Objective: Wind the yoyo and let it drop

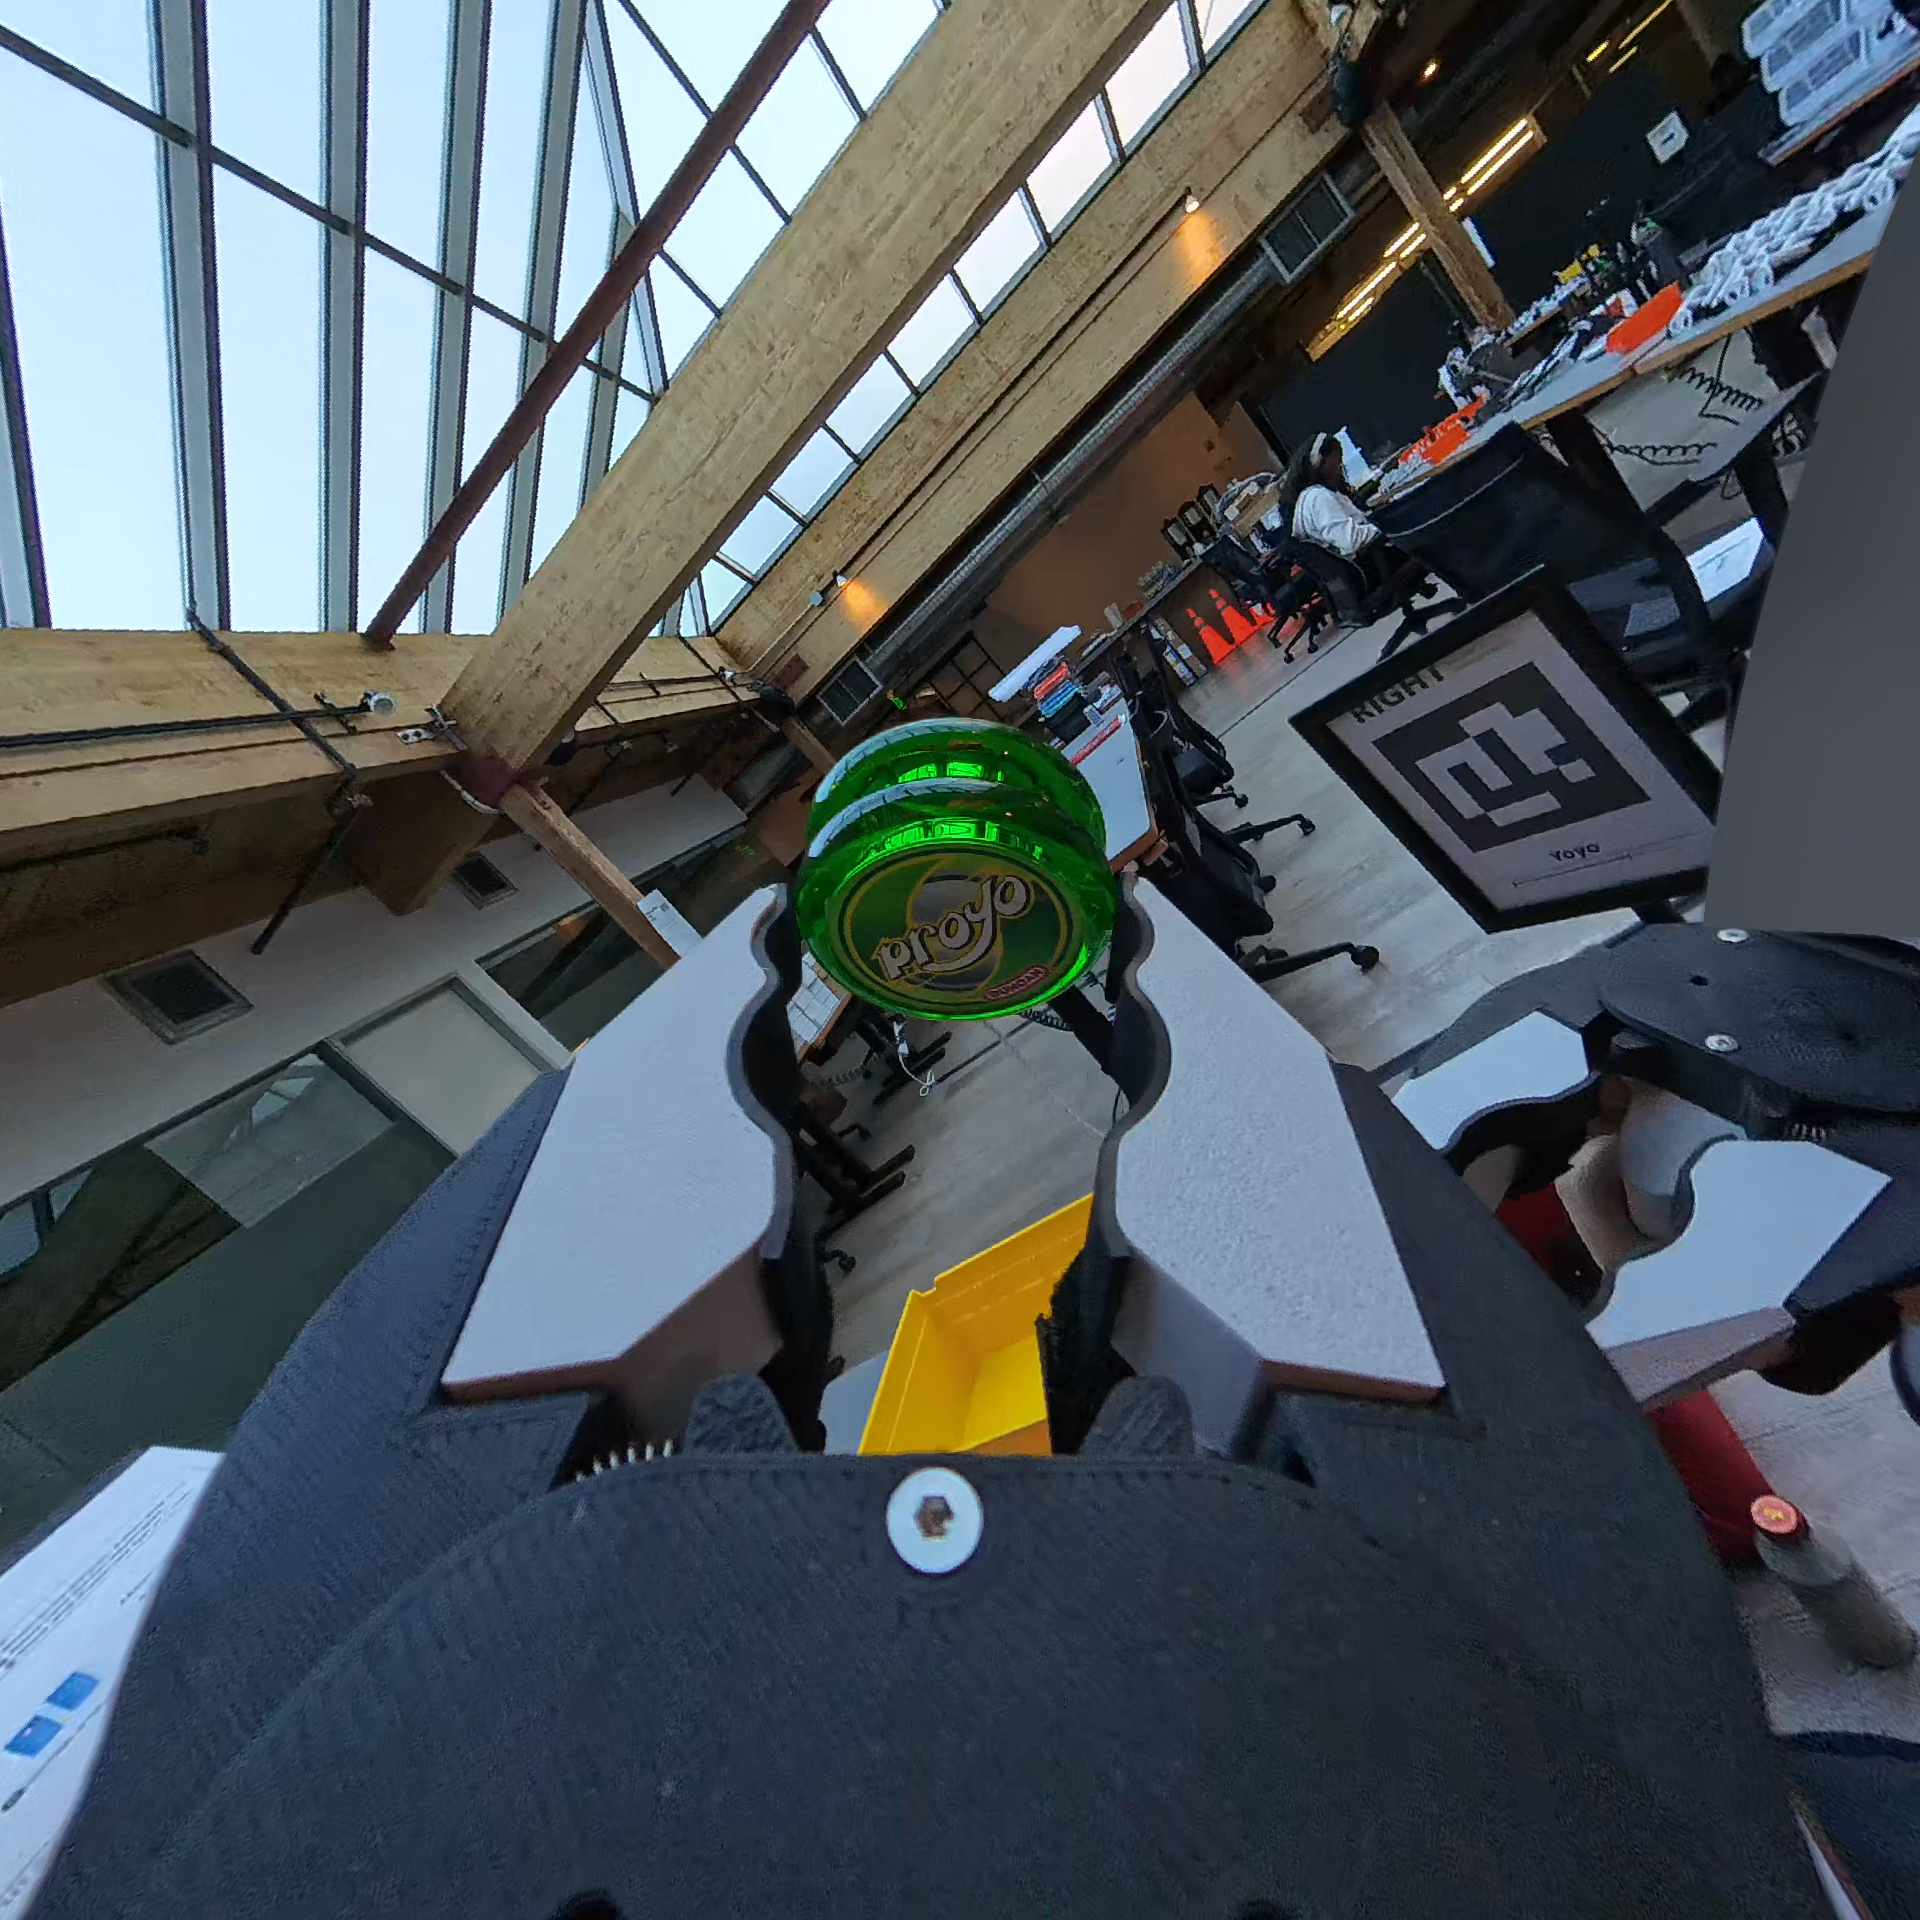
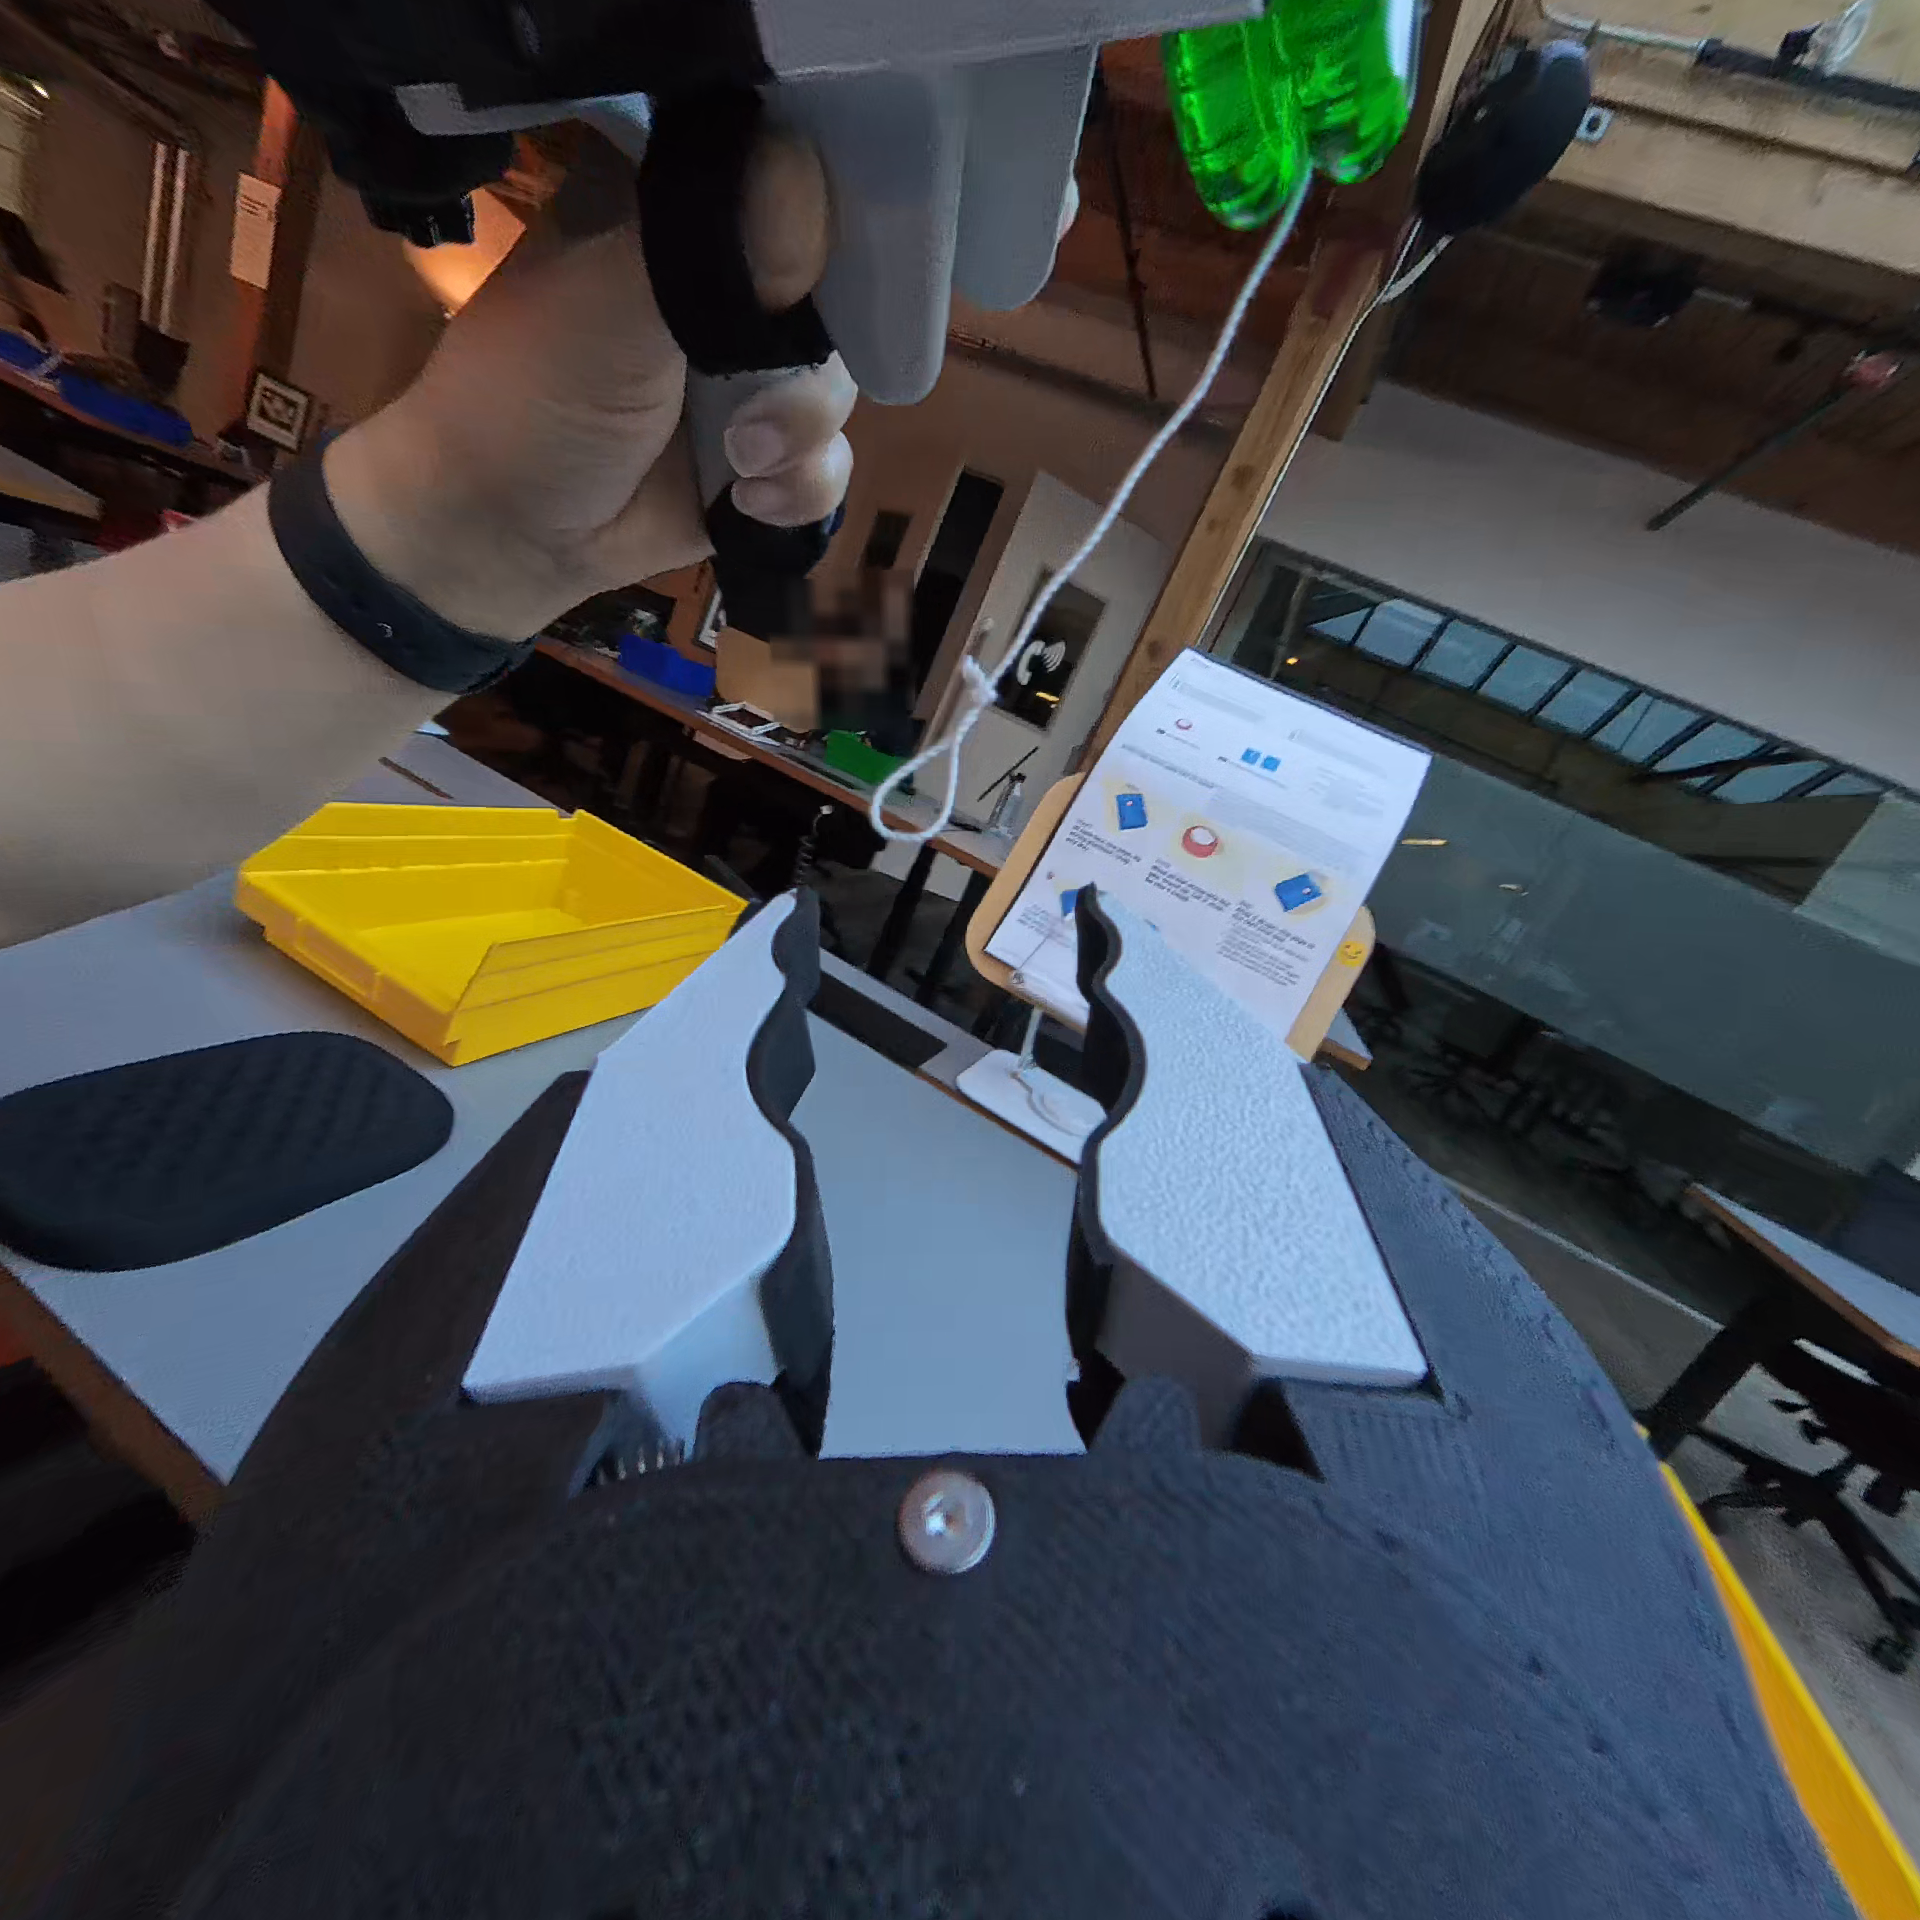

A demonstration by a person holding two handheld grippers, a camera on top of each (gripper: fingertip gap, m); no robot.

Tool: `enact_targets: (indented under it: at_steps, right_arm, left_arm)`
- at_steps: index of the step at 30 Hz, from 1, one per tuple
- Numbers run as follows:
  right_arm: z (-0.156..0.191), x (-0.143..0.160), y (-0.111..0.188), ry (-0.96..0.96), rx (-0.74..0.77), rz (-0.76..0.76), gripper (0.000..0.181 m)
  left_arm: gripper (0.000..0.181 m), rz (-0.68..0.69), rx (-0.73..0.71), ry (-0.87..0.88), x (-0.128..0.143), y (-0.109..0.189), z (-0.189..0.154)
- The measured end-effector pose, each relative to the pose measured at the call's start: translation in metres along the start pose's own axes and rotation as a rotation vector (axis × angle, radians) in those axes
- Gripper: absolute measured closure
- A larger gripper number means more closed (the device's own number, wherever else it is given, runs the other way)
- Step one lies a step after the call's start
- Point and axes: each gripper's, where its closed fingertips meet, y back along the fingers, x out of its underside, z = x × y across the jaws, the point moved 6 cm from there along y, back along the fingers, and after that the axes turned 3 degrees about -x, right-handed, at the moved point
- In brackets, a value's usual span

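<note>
A translucent green yoyo [image 1: 951, 883] is clamped between the fingertips of my left gripper [image 1: 951, 920], which points up toward the skylight. In the right wrist view the yoyo [image 2: 1288, 94] sits at the top, held by the left gripper in a person's hand [image 2: 540, 416]. Its white string [image 2: 1122, 488] hangs down slack and ends in a small loop [image 2: 925, 790]. My right gripper [image 2: 940, 914] is open and empty, just below the loop and apart from it. It also shows at the right of the left wrist view [image 1: 1662, 1174].
A grey table [image 2: 312, 1299] carries an empty yellow bin [image 2: 478, 914], a black textured pad [image 2: 208, 1143] and an instruction sheet on a wooden stand [image 2: 1216, 831]. A framed marker sign [image 1: 1507, 790] and a small bottle [image 1: 1818, 1600] are at the right. Desks and chairs stand beyond.
</note>
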Motion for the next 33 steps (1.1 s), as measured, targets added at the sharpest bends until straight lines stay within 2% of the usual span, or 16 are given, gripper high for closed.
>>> enact_targets:
  at_steps: [1,8,11,15,26,30,33]
  right_arm:
    - [0.001,-0.005,0.001,0.049,0.022,-0.014,0.134]
    - [-0.010,-0.018,0.018,0.553,0.297,-0.032,0.135]
    - [-0.008,-0.015,0.018,0.715,0.360,-0.009,0.138]
    - [0.008,-0.013,0.021,0.881,0.424,-0.049,0.147]
    - [0.012,-0.028,0.033,0.893,0.527,-0.110,0.155]
    - [0.019,-0.020,0.033,0.894,0.442,-0.093,0.154]
    - [0.023,-0.013,0.030,0.904,0.447,-0.070,0.149]
  left_arm:
    - [0.122,-0.004,0.007,-0.009,-0.005,-0.003,-0.002]
    - [0.122,-0.040,0.070,0.028,-0.027,-0.012,-0.014]
    - [0.123,-0.049,0.098,0.075,-0.031,-0.015,-0.016]
    - [0.123,-0.056,0.119,0.113,-0.035,-0.017,-0.017]
    - [0.122,-0.033,0.139,0.150,-0.026,-0.017,-0.021]
    - [0.122,-0.031,0.135,0.163,-0.025,-0.016,-0.019]
    - [0.123,-0.038,0.142,0.181,-0.028,-0.016,-0.018]
